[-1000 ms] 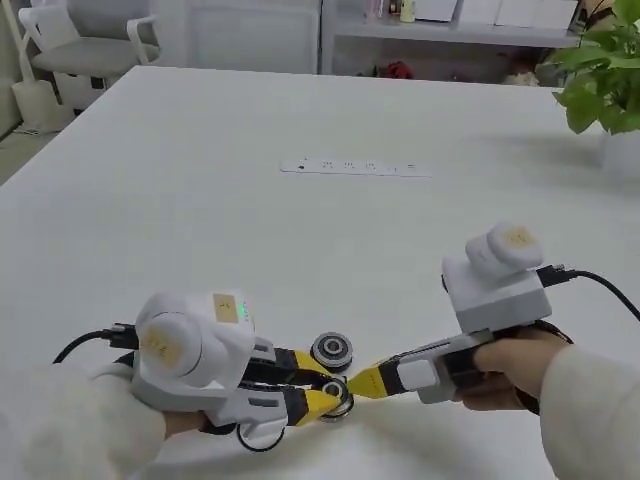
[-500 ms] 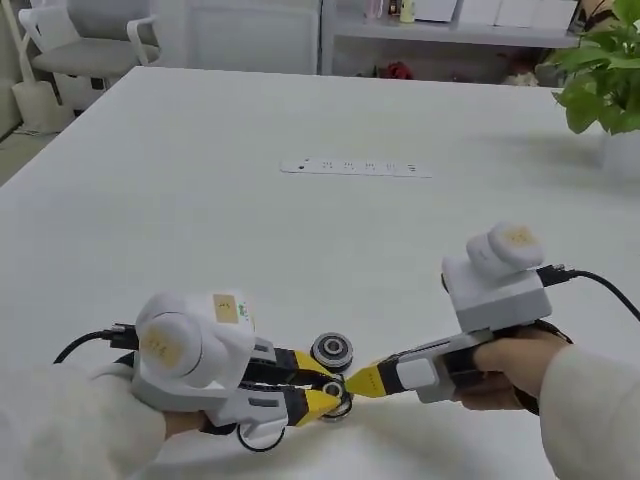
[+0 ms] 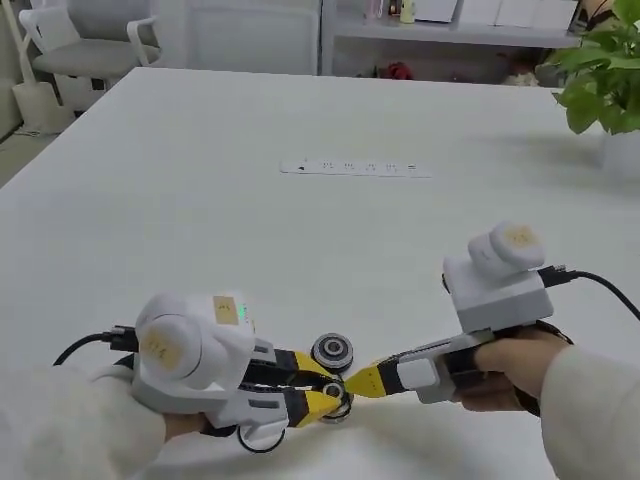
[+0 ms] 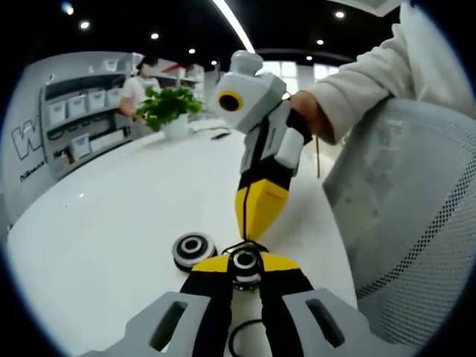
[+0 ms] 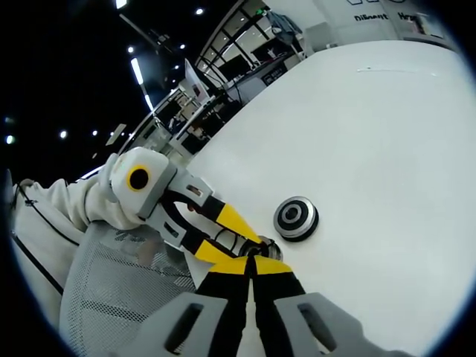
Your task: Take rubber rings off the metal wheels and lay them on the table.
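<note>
Left gripper [image 4: 245, 262] — jaws clamped on one metal wheel [image 4: 245, 266], on the near side of the table [image 3: 300, 240]. Right gripper [image 5: 253, 262] — jaws pressed together, tips touching that wheel's rim; a rubber ring between them could not be made out. Second wheel [image 3: 331, 351] lay flat just beside.

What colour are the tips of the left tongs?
Yellow, on black arms. The left tongs show this best in the left gripper view.
</note>
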### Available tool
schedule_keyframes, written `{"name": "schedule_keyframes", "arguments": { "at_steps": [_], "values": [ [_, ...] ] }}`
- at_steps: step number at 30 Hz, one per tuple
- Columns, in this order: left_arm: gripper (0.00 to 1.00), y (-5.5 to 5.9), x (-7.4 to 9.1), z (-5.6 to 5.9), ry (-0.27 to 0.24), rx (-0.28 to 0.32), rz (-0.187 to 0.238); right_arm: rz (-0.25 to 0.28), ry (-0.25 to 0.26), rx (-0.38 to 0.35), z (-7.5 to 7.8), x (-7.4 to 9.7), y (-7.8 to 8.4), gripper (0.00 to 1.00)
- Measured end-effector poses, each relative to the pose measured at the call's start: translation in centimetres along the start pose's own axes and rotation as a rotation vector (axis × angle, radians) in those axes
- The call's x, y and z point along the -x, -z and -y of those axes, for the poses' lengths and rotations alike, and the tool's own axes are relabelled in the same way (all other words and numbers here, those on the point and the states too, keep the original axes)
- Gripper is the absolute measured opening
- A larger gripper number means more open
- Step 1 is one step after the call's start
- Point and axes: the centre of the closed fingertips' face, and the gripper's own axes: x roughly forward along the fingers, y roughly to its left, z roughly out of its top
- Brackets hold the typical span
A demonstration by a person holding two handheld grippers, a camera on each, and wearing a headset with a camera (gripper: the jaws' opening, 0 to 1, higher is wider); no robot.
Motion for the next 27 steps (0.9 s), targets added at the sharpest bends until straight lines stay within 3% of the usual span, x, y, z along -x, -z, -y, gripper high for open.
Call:
{"name": "schedule_keyframes", "arguments": {
  "at_steps": [27],
  "values": [
    [0.14,0.02,0.02,0.00,0.000,0.000,0.001,0.011,-0.034,-0.001,-0.72,-0.04,-0.27,0.00]
  ]
}}
